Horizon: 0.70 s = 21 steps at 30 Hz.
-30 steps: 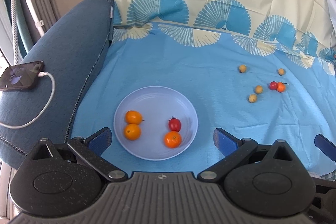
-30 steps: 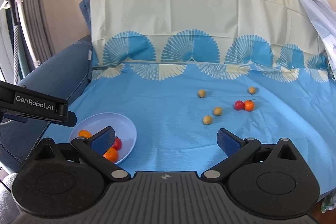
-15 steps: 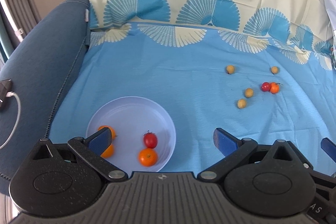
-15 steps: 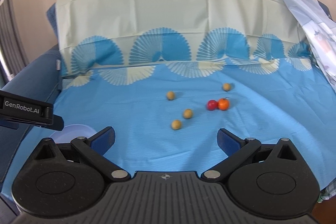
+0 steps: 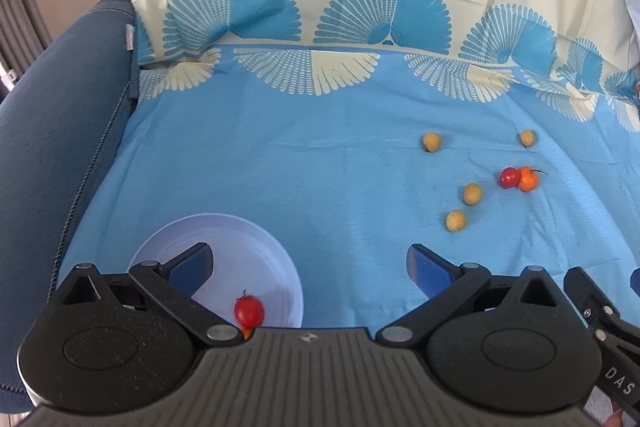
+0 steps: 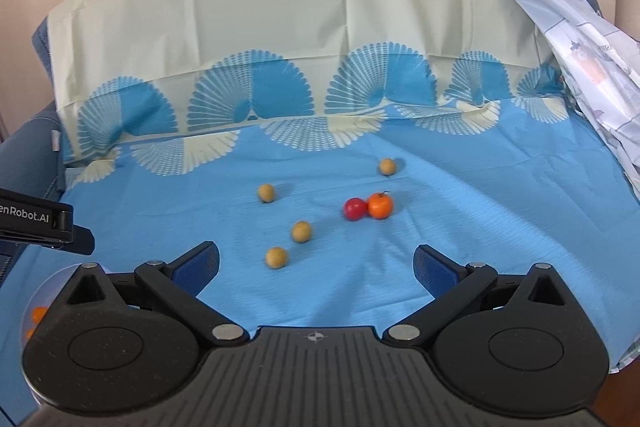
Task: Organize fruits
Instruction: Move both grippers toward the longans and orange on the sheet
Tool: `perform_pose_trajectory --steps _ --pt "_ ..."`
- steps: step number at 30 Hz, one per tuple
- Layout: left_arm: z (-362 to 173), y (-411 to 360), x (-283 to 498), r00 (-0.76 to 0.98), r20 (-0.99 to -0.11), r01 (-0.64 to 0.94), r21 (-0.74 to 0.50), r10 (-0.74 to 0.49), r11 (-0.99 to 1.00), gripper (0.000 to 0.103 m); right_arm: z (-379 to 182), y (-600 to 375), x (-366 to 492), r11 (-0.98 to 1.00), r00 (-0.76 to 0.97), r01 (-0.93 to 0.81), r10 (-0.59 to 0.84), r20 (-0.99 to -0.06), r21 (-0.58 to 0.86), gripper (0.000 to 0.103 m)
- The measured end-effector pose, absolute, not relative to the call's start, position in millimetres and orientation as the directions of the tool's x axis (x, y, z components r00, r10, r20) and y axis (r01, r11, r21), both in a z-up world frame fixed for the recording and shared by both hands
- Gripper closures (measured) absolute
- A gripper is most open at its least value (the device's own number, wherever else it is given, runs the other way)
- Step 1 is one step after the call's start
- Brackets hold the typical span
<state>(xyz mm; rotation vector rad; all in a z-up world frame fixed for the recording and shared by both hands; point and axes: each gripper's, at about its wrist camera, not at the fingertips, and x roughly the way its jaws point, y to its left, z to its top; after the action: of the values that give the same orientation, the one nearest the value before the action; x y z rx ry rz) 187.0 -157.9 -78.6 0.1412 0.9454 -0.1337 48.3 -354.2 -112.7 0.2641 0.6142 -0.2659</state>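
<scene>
we are between picks: some fruit already sits in the plate point(image 5: 276, 251), and 6 pieces are not yet gathered from the blue sheet point(image 6: 460, 227) on the sofa. both tools are empty. the left gripper point(image 5: 308, 263) has its fingers point(image 5: 192, 263) spread wide, the left one hanging over the plate, where a red tomato point(image 5: 249, 310) lies near the front rim with a sliver of orange fruit just behind the tool body, though we can hardly make that one out. the right gripper point(image 6: 316, 263) has its fingers point(image 6: 434, 267) wide apart too, clamped on nothing.

from the right wrist view, the nearest tan fruit point(image 6: 276, 257) lies just ahead of the fingers, a little left of the midline and apart from both. a second tan fruit point(image 6: 301, 231) is just beyond it. further out, right of centre, a red fruit point(image 6: 355, 208) touches an orange fruit point(image 6: 380, 205). the farthest 2 tan fruits point(image 6: 266, 193) point(image 6: 387, 166) lie near the patterned fold.

we judge the next move to be a forward reach with the right gripper onto the nearest tan fruit, centring it between the fingers before closing. it is small and round on soft cloth, so it may roll if nudged.
</scene>
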Motion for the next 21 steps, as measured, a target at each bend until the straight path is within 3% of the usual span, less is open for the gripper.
perform_pose_trajectory --steps 21 --pt "-151 -217 262 0.49 -0.869 0.247 0.062 -0.069 0.967 0.0 -172 -423 105 0.922 0.742 0.385 -0.286 -0.606 0.035 0.001"
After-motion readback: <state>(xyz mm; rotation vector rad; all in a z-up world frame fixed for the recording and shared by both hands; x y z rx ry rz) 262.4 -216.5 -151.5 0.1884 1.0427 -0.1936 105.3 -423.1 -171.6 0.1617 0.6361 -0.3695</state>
